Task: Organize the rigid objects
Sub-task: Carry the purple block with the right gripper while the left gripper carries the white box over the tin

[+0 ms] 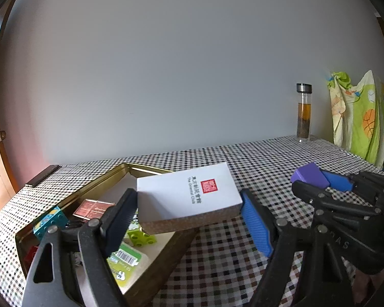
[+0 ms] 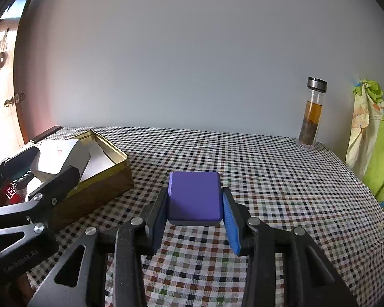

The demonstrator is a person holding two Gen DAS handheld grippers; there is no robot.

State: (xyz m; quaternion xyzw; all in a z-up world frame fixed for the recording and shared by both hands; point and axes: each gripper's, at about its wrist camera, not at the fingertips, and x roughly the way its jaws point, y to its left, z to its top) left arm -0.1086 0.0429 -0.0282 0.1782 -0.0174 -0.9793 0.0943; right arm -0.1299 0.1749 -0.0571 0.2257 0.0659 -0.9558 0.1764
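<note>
My left gripper [image 1: 189,197] is shut on a white box [image 1: 192,192] with a red stamp, clamping it across its width. It holds the box tilted over the right rim of an open gold tin [image 1: 89,184]. In the tin lie a teal brick [image 1: 50,220], a lime brick [image 1: 140,238], a red brick [image 1: 30,255], a pink packet [image 1: 93,208] and a green labelled packet [image 1: 125,258]. My right gripper [image 2: 195,194] is shut on a purple block [image 2: 194,197] above the checked tablecloth [image 2: 217,153], to the right of the tin [image 2: 110,153]. The left wrist view shows that block [image 1: 311,176] at far right.
A glass bottle of tea [image 2: 313,112] stands at the back right near the wall. A green and yellow printed cloth [image 2: 373,140] hangs beyond the table's right edge. A dark flat bar [image 1: 42,175] lies at the far left corner. A wooden door stands at left.
</note>
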